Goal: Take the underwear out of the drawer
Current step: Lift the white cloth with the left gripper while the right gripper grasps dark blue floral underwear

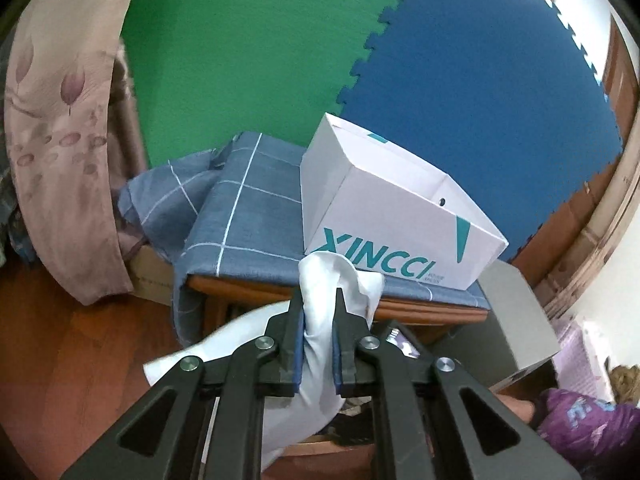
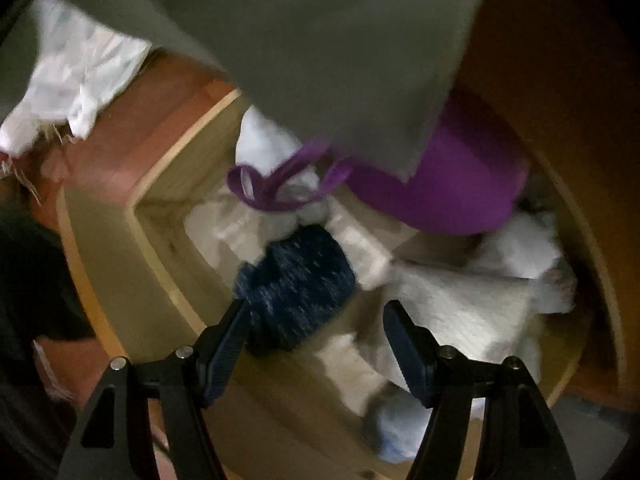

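Left wrist view: left gripper is clamped on a white garment clear of the drawer, while right gripper, jaws parted and apparently empty, hangs over remaining clothes.

A white box printed with teal letters sits open-topped on a blue checked cloth that covers a wooden tabletop and hangs over its left edge. Behind them stand a green mat and a blue mat, joined along a toothed seam. A pink flowered curtain hangs at the left above the wood floor. A grey block stands just right of the tabletop, with a purple printed fabric lower right.
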Tool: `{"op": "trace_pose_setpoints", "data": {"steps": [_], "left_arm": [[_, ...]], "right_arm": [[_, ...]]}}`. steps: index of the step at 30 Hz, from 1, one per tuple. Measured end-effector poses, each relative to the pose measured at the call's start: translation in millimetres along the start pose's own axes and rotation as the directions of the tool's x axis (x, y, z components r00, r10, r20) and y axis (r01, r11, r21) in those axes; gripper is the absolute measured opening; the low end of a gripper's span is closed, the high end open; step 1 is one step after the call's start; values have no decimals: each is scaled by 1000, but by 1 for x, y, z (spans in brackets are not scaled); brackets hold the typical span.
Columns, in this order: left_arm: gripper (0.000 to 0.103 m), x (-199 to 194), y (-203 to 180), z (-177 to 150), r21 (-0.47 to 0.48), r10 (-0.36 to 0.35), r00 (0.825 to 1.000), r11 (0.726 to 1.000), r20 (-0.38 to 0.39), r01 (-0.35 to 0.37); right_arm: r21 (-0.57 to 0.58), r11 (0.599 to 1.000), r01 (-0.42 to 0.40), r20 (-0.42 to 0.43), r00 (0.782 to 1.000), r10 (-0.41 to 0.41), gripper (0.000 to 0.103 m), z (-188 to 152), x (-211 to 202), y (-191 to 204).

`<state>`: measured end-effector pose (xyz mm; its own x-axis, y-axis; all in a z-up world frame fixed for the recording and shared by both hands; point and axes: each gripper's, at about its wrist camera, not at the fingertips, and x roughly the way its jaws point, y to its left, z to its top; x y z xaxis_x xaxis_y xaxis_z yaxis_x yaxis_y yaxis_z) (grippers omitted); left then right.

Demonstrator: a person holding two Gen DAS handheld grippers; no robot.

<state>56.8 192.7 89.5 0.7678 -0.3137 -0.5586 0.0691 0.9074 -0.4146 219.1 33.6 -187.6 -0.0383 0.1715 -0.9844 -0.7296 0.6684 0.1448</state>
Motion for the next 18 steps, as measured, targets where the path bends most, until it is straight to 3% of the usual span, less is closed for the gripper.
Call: {"op": "trace_pose_setpoints", "data": {"steps": [5, 8, 11, 14, 18], "left_arm": [[10, 1, 10, 1, -40, -13, 1000, 999, -9, 12], [10, -5, 14, 1, -44, -14, 1000, 999, 11, 15], [10, -7, 21, 1, -63, -20, 1000, 998, 7, 21], [10, -9, 26, 1, -95, -44, 999, 994, 9, 45], [11, -13, 22, 1, -71, -43, 999, 997, 19, 44]], "right_arm": [[47, 997, -66, -31, 997, 67, 71, 12, 16, 8], [105, 994, -25, -2, 1000, 26, 71, 0, 3, 5], [242, 970, -12, 29, 1000, 5, 71, -12, -3, -12], [320, 947, 5, 10, 1000, -9, 70, -16, 2, -17], [409, 913, 9, -38, 999, 7, 70, -8, 18, -17]]}}
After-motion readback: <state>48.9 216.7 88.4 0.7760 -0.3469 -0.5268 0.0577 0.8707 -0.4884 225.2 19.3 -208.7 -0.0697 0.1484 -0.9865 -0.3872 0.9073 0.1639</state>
